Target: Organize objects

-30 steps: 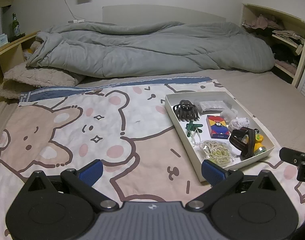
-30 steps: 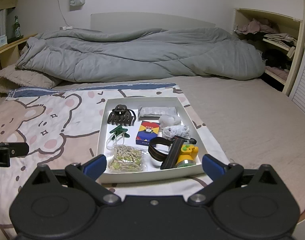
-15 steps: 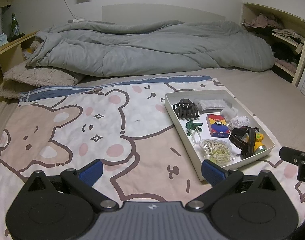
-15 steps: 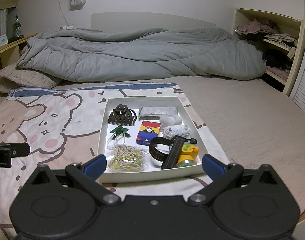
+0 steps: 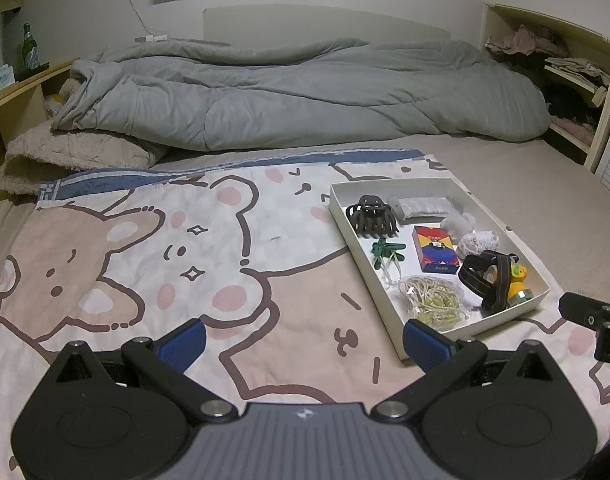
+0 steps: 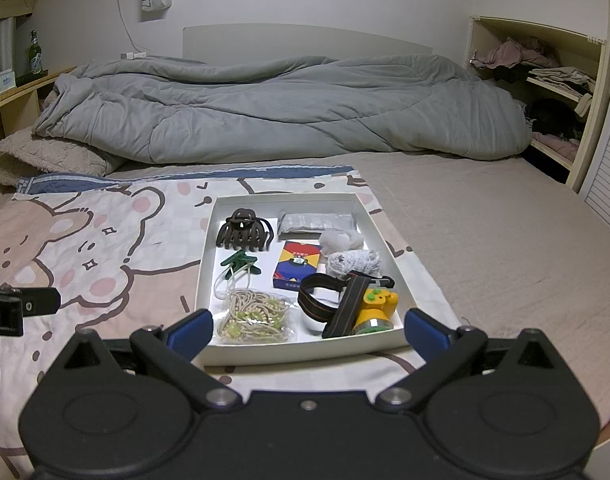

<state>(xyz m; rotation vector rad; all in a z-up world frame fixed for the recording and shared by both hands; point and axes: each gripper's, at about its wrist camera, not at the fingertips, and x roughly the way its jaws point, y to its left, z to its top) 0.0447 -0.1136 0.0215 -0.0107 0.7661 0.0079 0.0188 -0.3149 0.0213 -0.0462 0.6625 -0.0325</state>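
Tray (image 6: 381, 236) white, shallow | brown hair clip (image 6: 244, 235) | yellow headlamp (image 6: 375, 308)

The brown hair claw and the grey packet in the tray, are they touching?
Apart: the right wrist view shows white tray floor between the brown hair claw and the grey packet.

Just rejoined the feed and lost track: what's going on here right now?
A person holds two grippers over a bed, and nothing is grasped. The left gripper and right gripper are both open and empty. The right one faces a white tray on the bear-print blanket. The tray holds a brown hair claw, a card box, a yellow headlamp and a bag of hair ties.
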